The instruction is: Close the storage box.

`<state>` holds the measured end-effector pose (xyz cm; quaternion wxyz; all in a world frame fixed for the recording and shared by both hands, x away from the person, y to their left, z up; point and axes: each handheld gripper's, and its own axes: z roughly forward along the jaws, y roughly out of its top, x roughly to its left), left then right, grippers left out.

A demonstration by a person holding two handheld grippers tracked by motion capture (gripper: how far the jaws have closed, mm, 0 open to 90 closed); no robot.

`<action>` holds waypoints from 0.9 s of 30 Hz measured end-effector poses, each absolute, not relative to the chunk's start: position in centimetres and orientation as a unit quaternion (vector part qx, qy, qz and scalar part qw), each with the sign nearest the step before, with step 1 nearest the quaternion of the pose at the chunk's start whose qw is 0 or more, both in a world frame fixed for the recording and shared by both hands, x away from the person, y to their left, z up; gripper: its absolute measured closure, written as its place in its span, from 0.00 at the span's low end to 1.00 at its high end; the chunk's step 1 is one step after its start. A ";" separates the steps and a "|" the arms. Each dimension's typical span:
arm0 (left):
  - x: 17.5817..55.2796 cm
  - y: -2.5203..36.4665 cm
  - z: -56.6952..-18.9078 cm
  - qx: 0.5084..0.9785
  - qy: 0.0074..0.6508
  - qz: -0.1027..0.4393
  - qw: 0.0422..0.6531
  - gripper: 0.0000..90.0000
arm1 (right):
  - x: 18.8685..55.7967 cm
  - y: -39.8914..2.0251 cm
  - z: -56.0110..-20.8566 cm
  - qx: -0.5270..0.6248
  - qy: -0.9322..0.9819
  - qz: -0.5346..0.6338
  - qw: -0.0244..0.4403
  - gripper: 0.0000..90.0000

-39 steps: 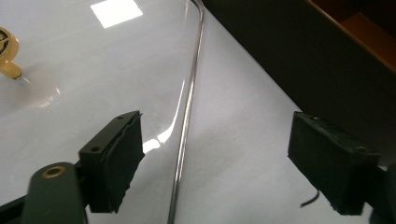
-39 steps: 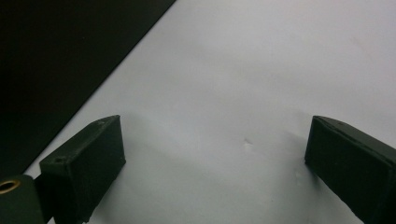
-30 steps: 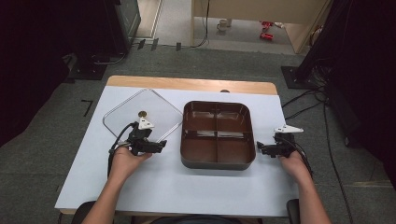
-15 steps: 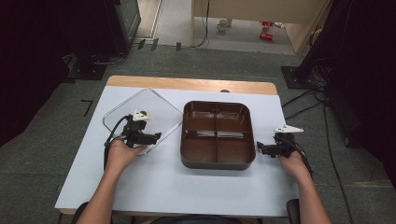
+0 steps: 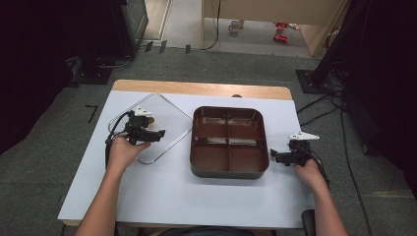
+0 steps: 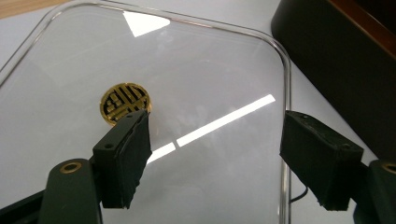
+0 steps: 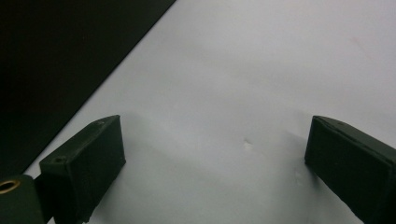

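The left gripper (image 5: 147,132) has slid further over the clear lid (image 6: 196,93) beside the brown tray (image 5: 229,142), jaws apart, likely to grip its edge next, while the right gripper (image 5: 287,156) waits open.

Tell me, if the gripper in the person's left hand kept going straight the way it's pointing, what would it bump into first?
Probably the brown divided tray. The left gripper hangs open over the clear lid and points toward the tray's near wall. If it is angled downward, it might touch the lid first; depth is hard to judge.
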<state>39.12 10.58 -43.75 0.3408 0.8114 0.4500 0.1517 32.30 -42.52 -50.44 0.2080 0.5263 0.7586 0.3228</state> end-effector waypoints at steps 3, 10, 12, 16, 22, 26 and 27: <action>39.5 10.8 -43.7 0.812 0.450 0.149 0.340 0.28 | 32.3 -42.5 -50.4 0.527 0.759 0.323 0.208 0.05; 40.8 11.5 -43.5 0.809 0.457 0.156 0.336 0.28 | 32.3 -42.5 -50.4 0.527 0.758 0.323 0.208 0.05; 41.3 11.8 -43.7 0.808 0.460 0.162 0.330 0.28 | 32.3 -42.5 -50.4 0.527 0.758 0.323 0.208 0.05; 42.0 12.2 -43.8 0.803 0.466 0.168 0.332 0.28 | 32.3 -42.5 -50.4 0.527 0.758 0.323 0.207 0.05; 43.0 12.2 -44.5 0.797 0.474 0.180 0.329 0.28 | 32.3 -42.5 -50.4 0.526 0.758 0.323 0.208 0.05; 43.5 11.9 -45.1 0.796 0.474 0.170 0.335 0.29 | 32.3 -42.5 -50.4 0.526 0.758 0.323 0.209 0.05; 43.6 11.8 -45.3 0.795 0.476 0.170 0.337 0.29 | 32.3 -42.5 -50.4 0.526 0.758 0.323 0.209 0.05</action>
